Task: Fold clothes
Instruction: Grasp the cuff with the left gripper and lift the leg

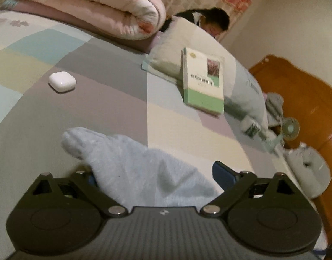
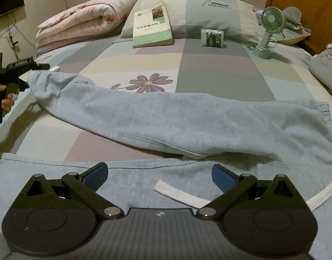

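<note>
L tool (image 1: 153,174) open round pants (image 2: 187,121) cuff.

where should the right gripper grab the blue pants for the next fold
Probably the elastic waistband, coming from the bed's right edge. It is bunched thick and lies free there, opposite the leg end at the left gripper. The right gripper is open above the pants.

1 trousers (image 2: 187,121), 1 book (image 2: 153,25), 1 fan (image 2: 271,21), 2 pillows (image 2: 209,15)
</note>
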A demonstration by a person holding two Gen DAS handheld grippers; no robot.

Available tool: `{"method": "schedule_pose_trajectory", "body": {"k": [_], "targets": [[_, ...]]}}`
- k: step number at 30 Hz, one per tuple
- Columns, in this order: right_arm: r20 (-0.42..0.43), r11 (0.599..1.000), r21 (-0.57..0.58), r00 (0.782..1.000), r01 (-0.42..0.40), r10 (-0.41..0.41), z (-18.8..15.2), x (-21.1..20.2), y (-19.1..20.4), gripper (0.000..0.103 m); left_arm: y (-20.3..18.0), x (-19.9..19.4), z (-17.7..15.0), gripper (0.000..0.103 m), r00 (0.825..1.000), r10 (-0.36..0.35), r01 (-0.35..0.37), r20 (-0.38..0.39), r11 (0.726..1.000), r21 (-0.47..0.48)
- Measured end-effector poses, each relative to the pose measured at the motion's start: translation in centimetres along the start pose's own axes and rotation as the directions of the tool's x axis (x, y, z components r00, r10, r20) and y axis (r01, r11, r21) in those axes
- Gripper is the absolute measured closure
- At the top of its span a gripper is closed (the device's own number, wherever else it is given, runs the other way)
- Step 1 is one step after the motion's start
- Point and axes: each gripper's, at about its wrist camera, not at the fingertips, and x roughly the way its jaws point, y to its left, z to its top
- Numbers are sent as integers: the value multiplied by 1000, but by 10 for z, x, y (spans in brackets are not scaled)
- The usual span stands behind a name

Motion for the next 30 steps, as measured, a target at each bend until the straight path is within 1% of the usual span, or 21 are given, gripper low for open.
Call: {"method": "schedule_pose_trajectory", "body": {"k": [2, 3, 6, 8, 9, 10, 11, 12, 13, 14, 15, 17, 19, 21, 26, 29, 30], "targets": [[-2, 1000, -5, 1000, -2, 2, 1, 1, 3, 0, 5, -1, 5, 13, 1000, -15, 16, 5, 999, -34], [-3, 1000, -7, 1000, -3, 3, 1, 2, 5, 0, 5, 1, 7, 15, 1000, -16, 16, -2, 999, -34], [-6, 1000, -15, 1000, -7, 7, 2, 3, 9, 0, 9, 13, 8, 16, 999, 37, -38, -38, 999, -16], [-7, 1000, -19, 1000, -8, 8, 2, 3, 11, 0, 17, 28, 7, 34, 992, 79, -84, -100, 996, -43], [-7, 1000, -21, 1000, -8, 8, 1, 2, 12, 0, 21, 33, 7, 51, 989, 89, -96, -122, 994, -56], [-8, 1000, -22, 1000, -9, 9, 1, 2, 13, 0, 24, 36, 6, 63, 987, 104, -113, -125, 991, -66], [-8, 1000, -24, 1000, -9, 9, 0, 1, 14, 0, 28, 39, 6, 68, 985, 119, -129, -128, 989, -76], [-8, 1000, -26, 1000, -9, 9, 0, 1, 14, 0, 29, 38, 6, 78, 985, 127, -137, -116, 987, -84], [-8, 1000, -28, 1000, -10, 9, 0, 0, 15, 0, 30, 37, 7, 91, 987, 118, -128, -110, 987, -95], [-9, 1000, -30, 1000, -10, 10, -1, 0, 16, 0, 28, 34, 8, 95, 989, 109, -118, -100, 989, -86], [-9, 999, -31, 1000, -10, 10, -1, -1, 16, 0, 26, 31, 9, 96, 991, 101, -108, -90, 991, -76], [-9, 999, -35, 1000, -11, 10, -2, -2, 18, 0, 15, 22, 14, 97, 991, 124, -124, -56, 992, -8], [-7, 1000, -28, 1000, -10, 10, -2, -2, 18, 0, 3, 11, 22, 98, 992, 122, -122, -18, 992, 38], [-3, 1000, -19, 1000, -13, 13, -2, -2, 18, 0, -11, -1, 33, 98, 992, 121, -123, 35, 989, 87], [9, 999, -40, 1000, -4, 4, -4, -6, 20, 0, -42, -32, 62, 98, 982, 90, -121, 168, 975, 188], [12, 999, -48, 1000, -1, 2, -5, -8, 20, 0, -46, -44, 64, 97, 975, 61, -107, 216, 971, 212], [12, 999, -50, 1000, 0, 1, -6, -8, 20, 0, -43, -45, 61, 97, 975, 61, -108, 214, 970, 216]]}}
